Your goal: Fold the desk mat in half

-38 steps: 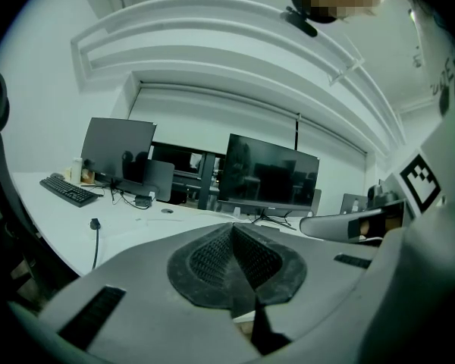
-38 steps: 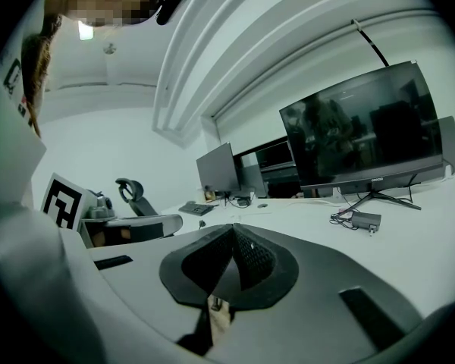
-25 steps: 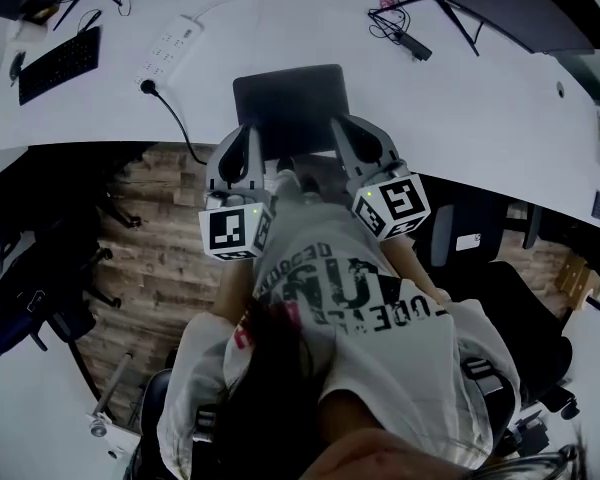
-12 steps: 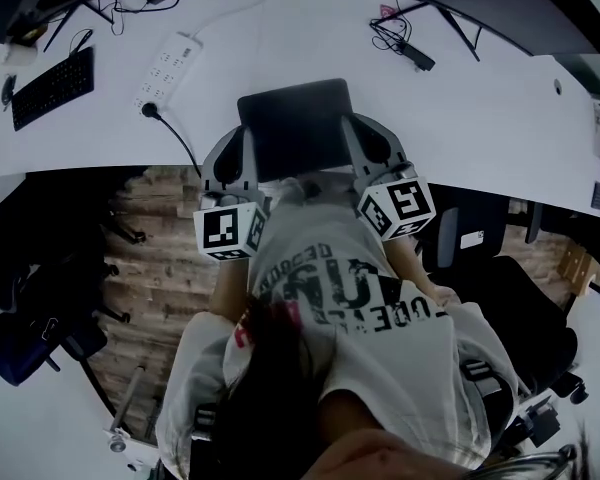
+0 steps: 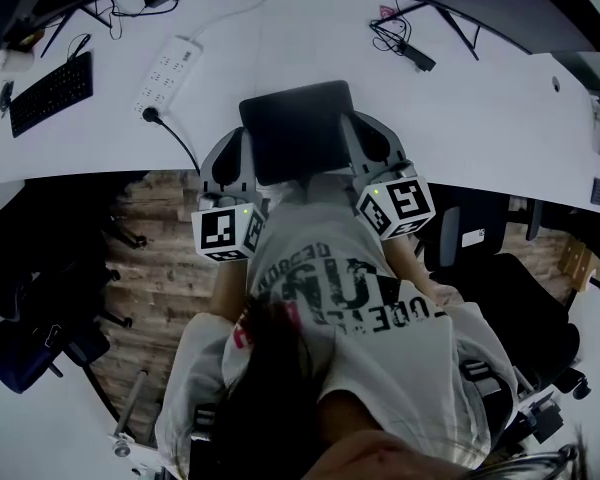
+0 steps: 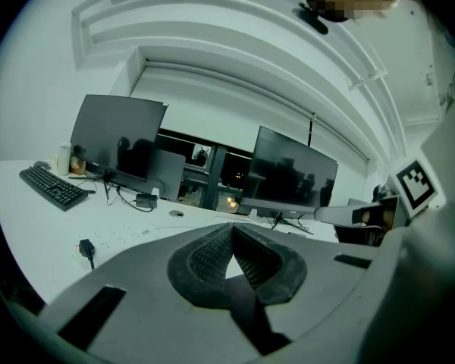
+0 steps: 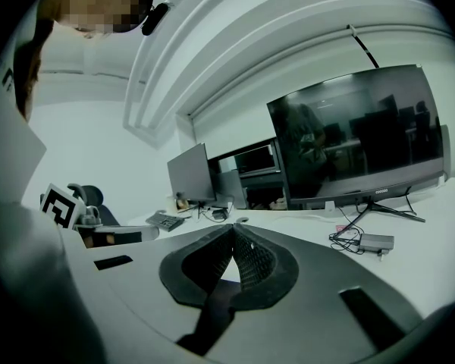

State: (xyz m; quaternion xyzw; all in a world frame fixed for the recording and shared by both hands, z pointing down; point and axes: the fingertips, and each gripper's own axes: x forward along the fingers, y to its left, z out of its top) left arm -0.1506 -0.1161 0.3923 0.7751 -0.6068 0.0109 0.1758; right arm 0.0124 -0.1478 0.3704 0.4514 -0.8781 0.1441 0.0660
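The dark desk mat point(image 5: 295, 128) lies on the white desk point(image 5: 480, 108), and its near edge reaches past the desk's front edge toward me. My left gripper point(image 5: 242, 140) is at the mat's left side and my right gripper point(image 5: 358, 128) at its right side. In the left gripper view the left gripper point(image 6: 231, 227) has its pads touching at the tips, with a dark strip of the mat point(image 6: 246, 317) running out below them. The right gripper point(image 7: 233, 228) is shut the same way on a strip of the mat point(image 7: 208, 317).
A power strip point(image 5: 168, 63) with its black cable, a keyboard point(image 5: 50, 93) and a small adapter with wires point(image 5: 405, 43) are on the desk. Monitors point(image 7: 360, 135) stand along the back. Office chairs point(image 5: 490, 298) stand to my right and a dark chair point(image 5: 30, 338) to my left.
Both grippers and the mat shifted slightly over the desk between the earliest frame and half a second ago. They have held still since. The jaws stayed shut.
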